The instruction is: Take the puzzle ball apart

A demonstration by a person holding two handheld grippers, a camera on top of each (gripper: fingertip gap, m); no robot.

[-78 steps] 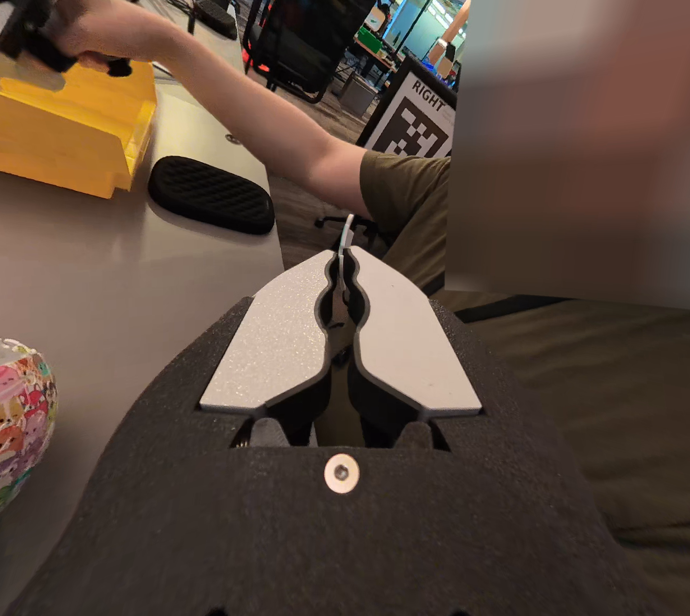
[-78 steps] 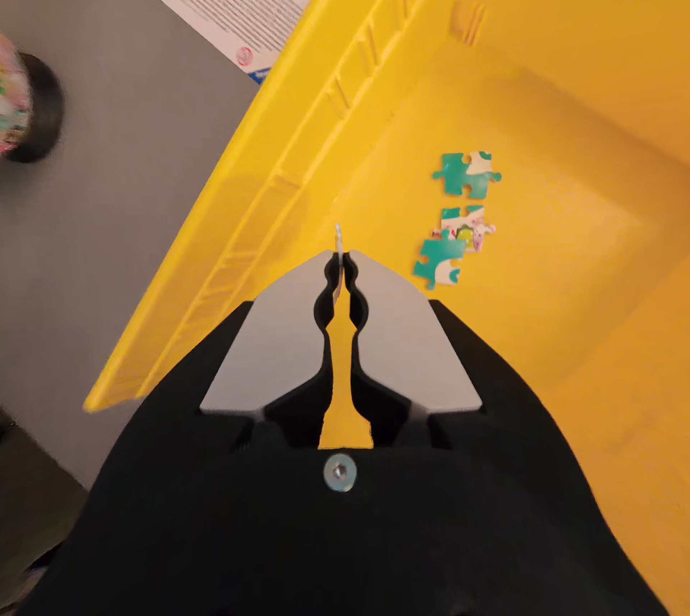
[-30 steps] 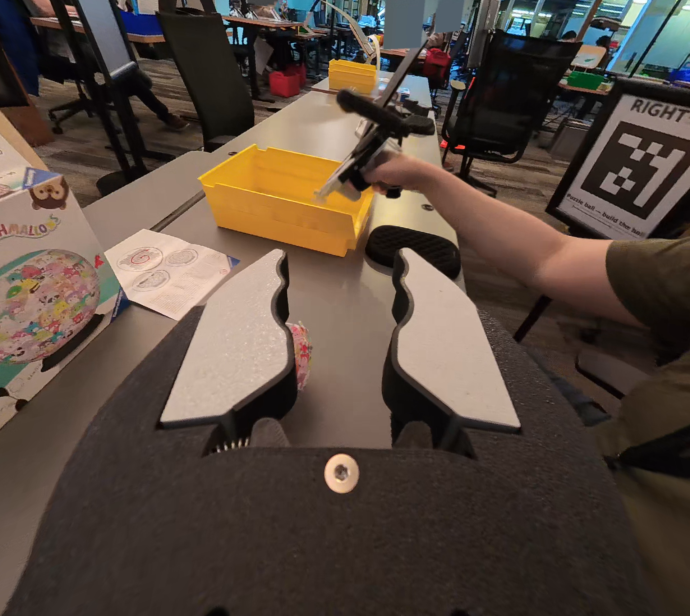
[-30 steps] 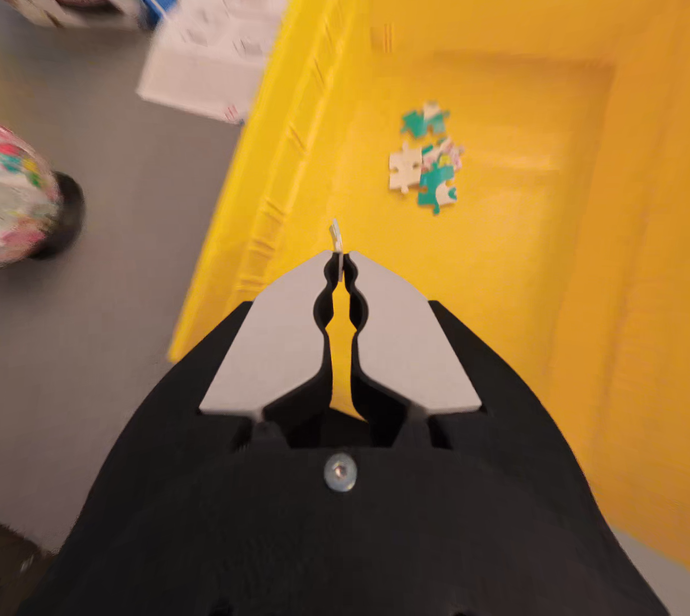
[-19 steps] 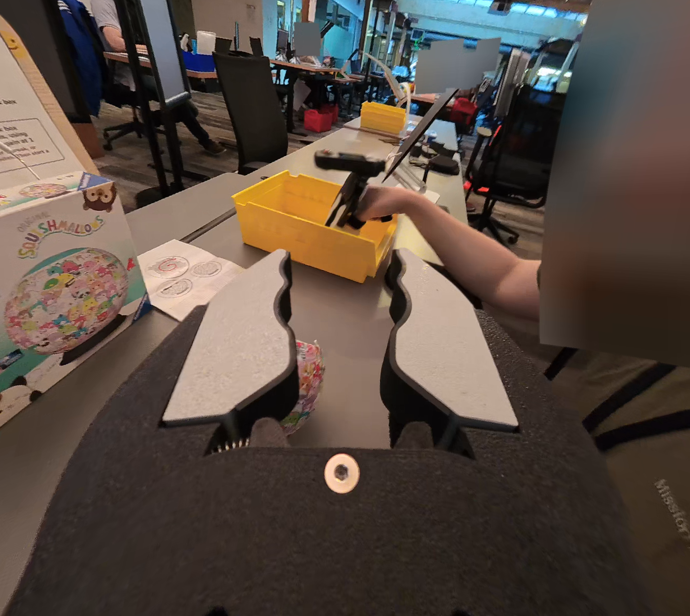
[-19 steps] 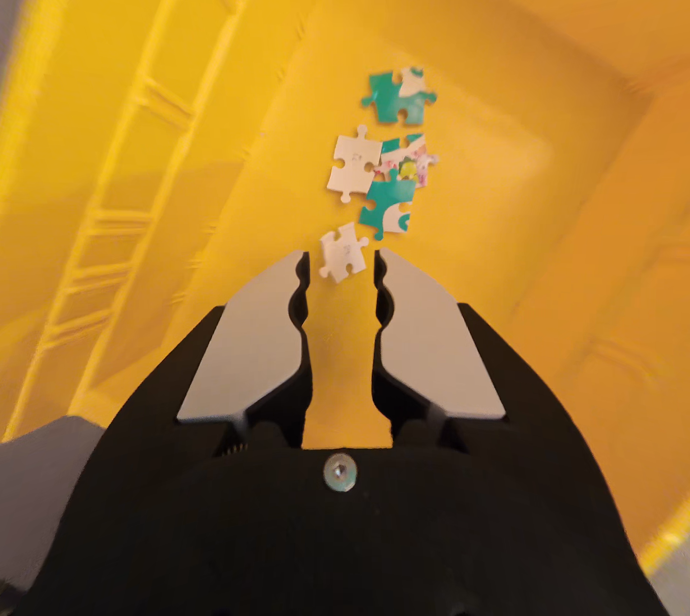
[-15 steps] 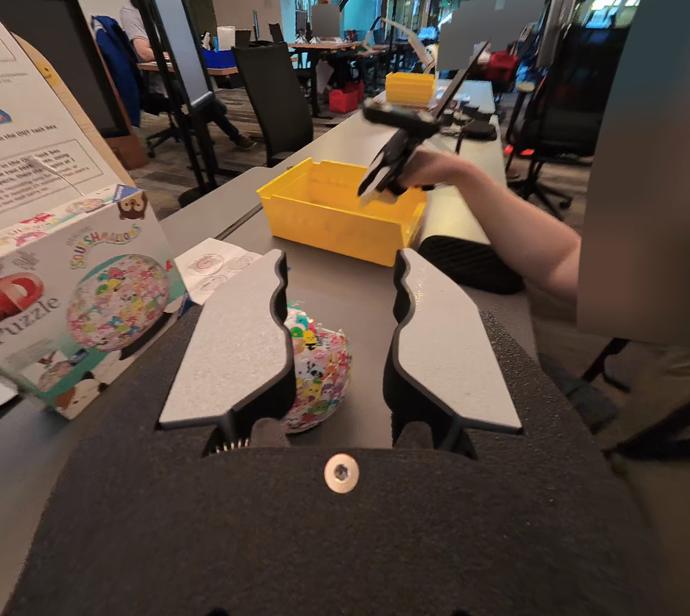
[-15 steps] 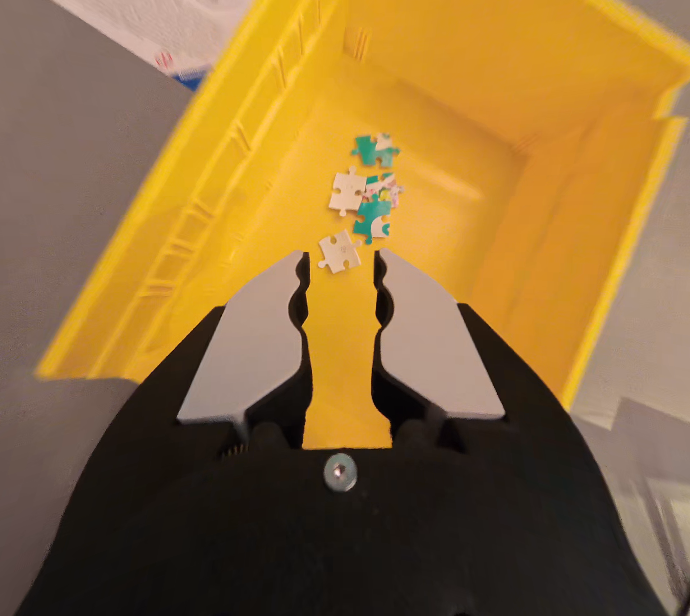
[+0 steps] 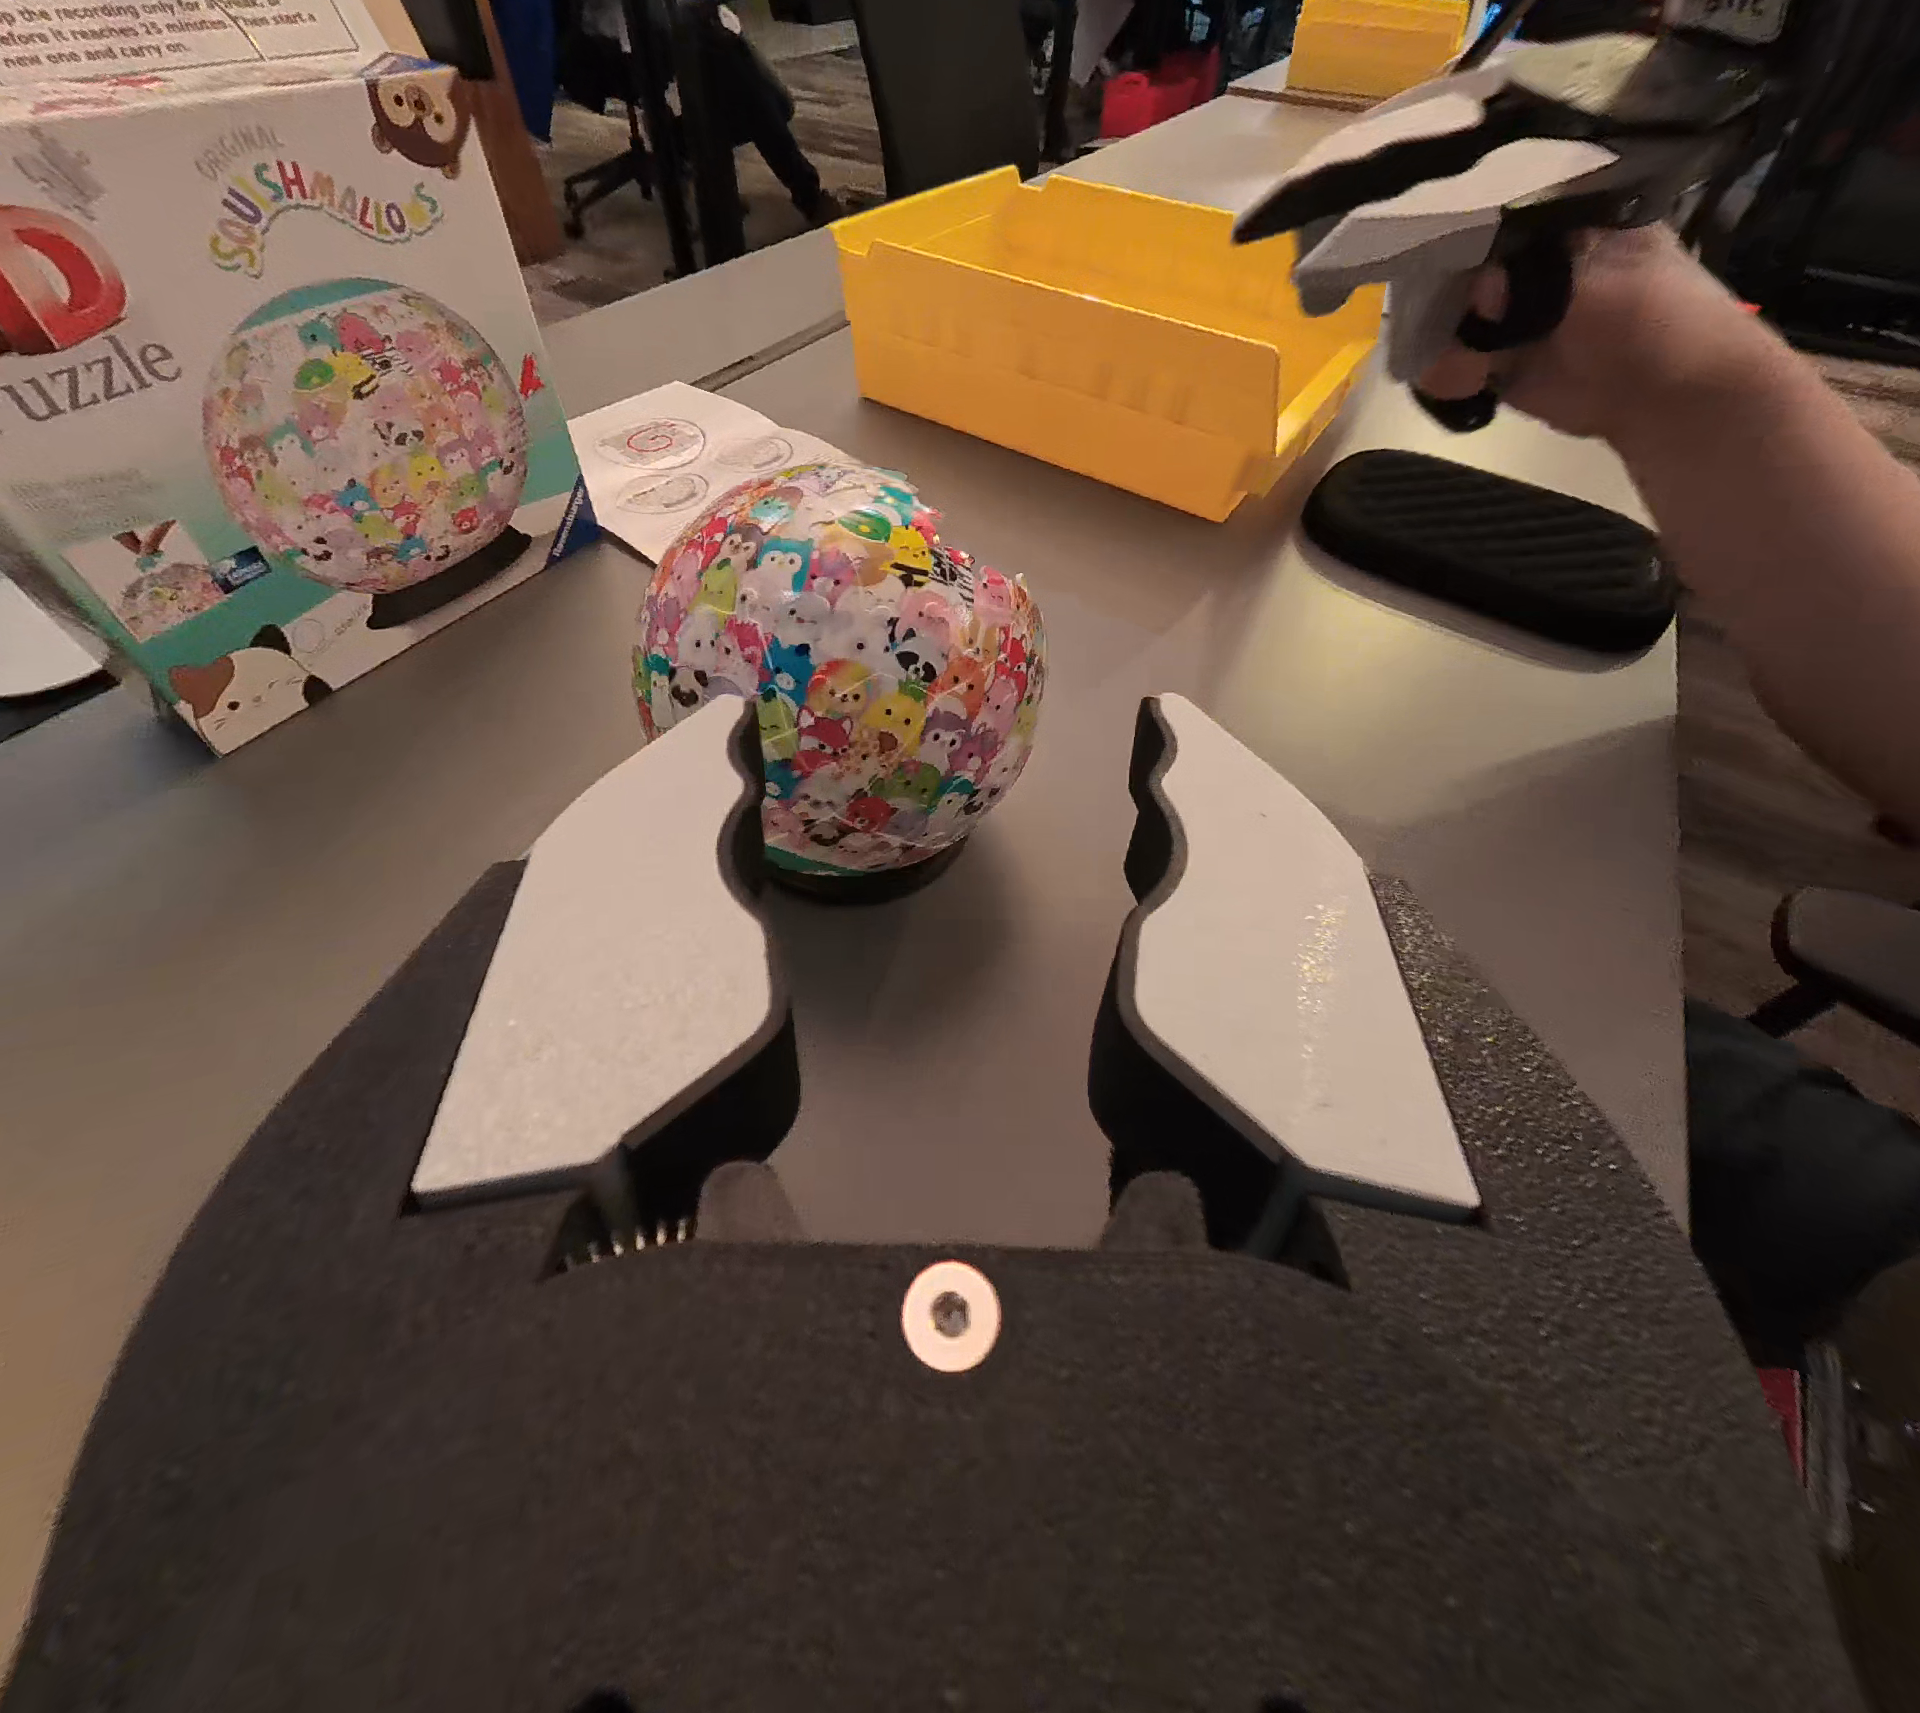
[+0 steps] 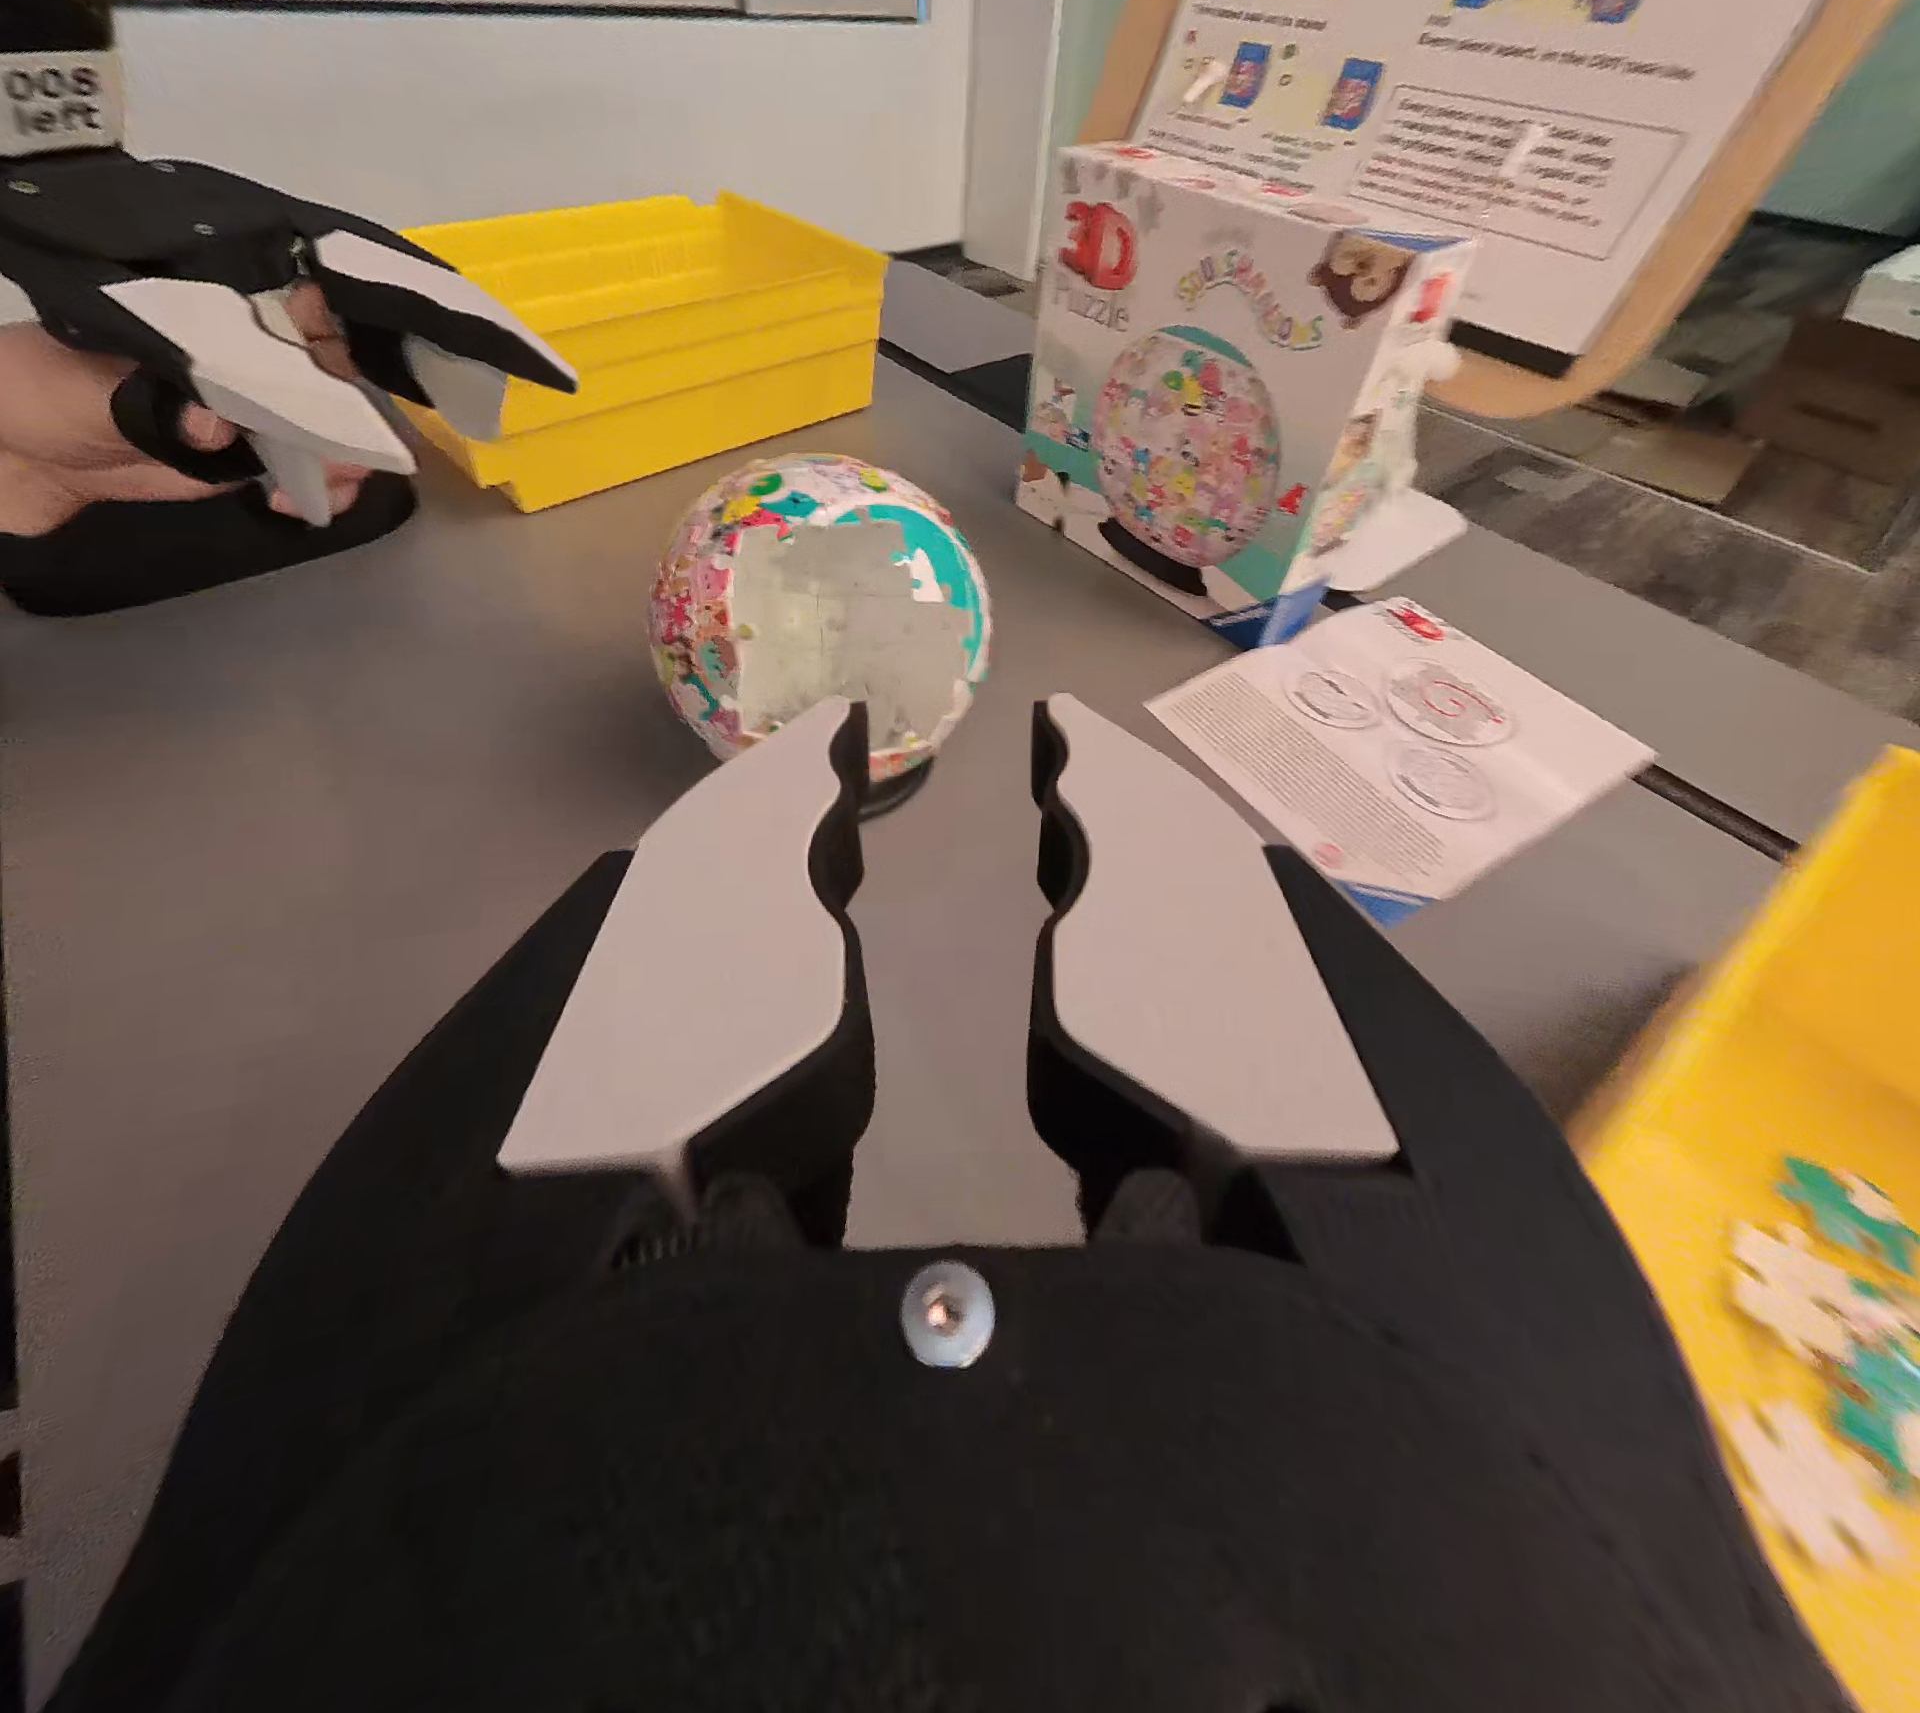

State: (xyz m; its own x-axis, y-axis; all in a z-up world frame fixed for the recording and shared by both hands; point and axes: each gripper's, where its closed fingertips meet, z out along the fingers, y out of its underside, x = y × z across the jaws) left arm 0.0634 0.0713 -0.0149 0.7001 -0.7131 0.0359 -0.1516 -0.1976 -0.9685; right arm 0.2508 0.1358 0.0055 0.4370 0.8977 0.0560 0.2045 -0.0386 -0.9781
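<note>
Both grippers have turned toward the puzzle ball (image 9: 842, 676) since the earlier frames; the right gripper (image 10: 945, 707) has left the yellow bin (image 10: 1766, 1019), where loose puzzle pieces (image 10: 1829, 1331) lie. Left gripper (image 9: 940, 713): fingers wide apart, empty, the ball just ahead between their tips. Right gripper: fingers apart, empty. Ball: upright on a dark stand (image 9: 857, 874) on the grey table (image 9: 1299, 728), with a patch of pieces missing on the side facing the right wrist view. Puzzle box (image 9: 281, 406) and instruction sheet (image 10: 1392, 749) lie nearby.
</note>
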